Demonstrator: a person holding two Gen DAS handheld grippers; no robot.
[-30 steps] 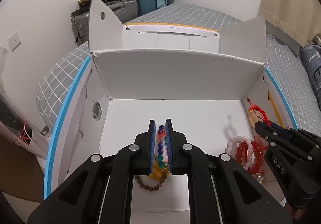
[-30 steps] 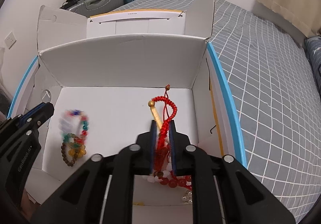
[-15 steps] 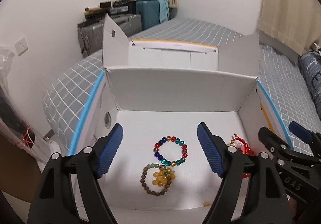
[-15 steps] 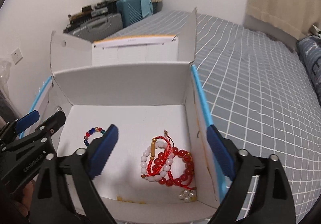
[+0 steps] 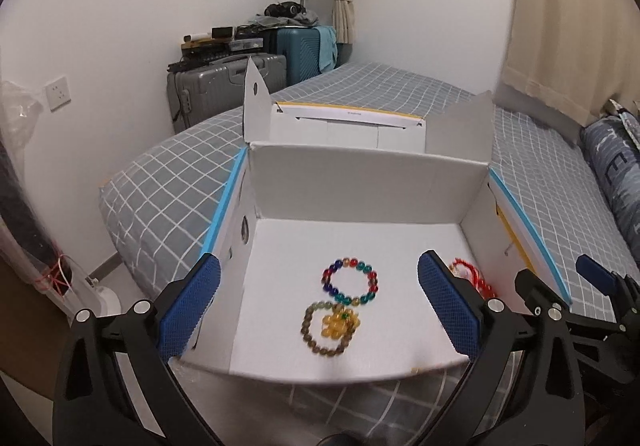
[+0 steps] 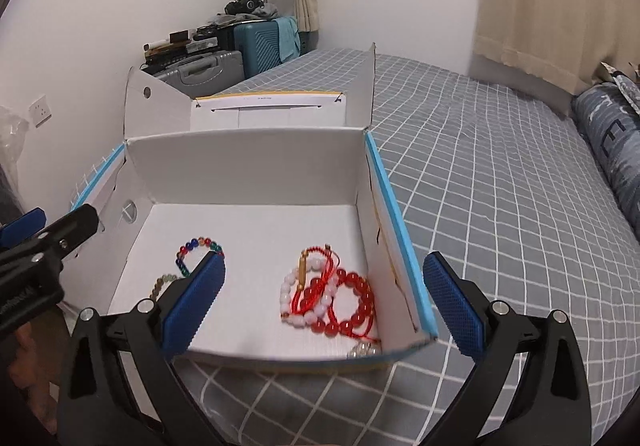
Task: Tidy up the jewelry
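- Bed point(image 6: 500, 186) — grey checked cover, with the box resting on it.
- Box point(image 5: 360, 182): white card, lid flaps up, blue-edged sides.
- Left gripper point(image 5: 320, 306) spread wide and holding nothing, at the box's near edge.
- Right gripper point(image 6: 324, 298) likewise spread and holding nothing.
- Red bracelets point(image 6: 344, 302) (tangled with a white one) lie by the right wall.
- Rainbow bracelet point(image 5: 351, 281) lies mid-floor, touching the brown bracelet point(image 5: 330, 328) nearer the front — amber beads inside that ring.
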